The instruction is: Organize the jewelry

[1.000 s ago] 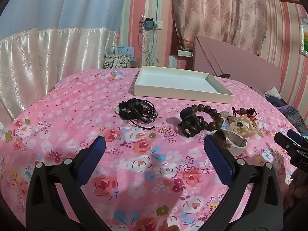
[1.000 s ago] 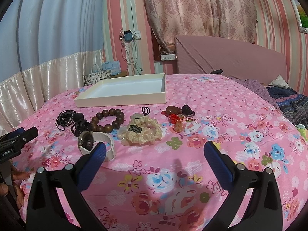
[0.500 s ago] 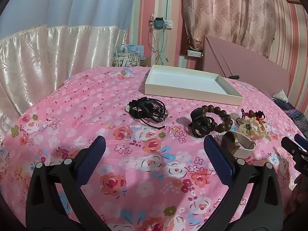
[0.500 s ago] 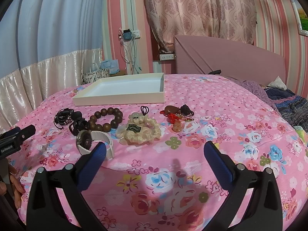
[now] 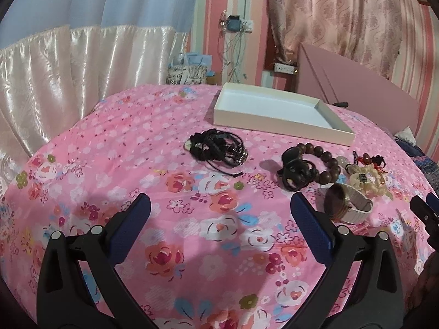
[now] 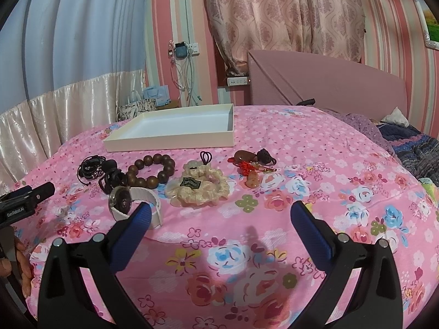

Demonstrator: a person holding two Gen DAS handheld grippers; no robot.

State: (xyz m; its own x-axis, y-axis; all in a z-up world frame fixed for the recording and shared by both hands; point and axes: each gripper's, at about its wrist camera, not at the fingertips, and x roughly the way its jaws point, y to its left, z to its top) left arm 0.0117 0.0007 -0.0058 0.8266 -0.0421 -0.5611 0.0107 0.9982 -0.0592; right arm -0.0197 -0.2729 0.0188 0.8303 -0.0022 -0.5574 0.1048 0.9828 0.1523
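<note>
Left claw (image 6: 26, 205) panned left w/ "GenRobot.AI" label, watch (image 6: 129, 203) nearer.

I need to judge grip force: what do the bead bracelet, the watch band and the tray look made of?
Bead bracelet: likely wood, matte dark brown round beads.
Watch band: seems woven white fabric, ribbed; the case looks like shiny metal.
Tray: probably stiff cream cardboard, with thin flat walls and a matte finish.

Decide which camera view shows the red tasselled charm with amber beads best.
The right wrist view: the red tasselled charm with amber beads lies unobstructed, tassel and beads distinct. The left wrist view shows it small, near the edge, behind the cream scrunchie.
</note>
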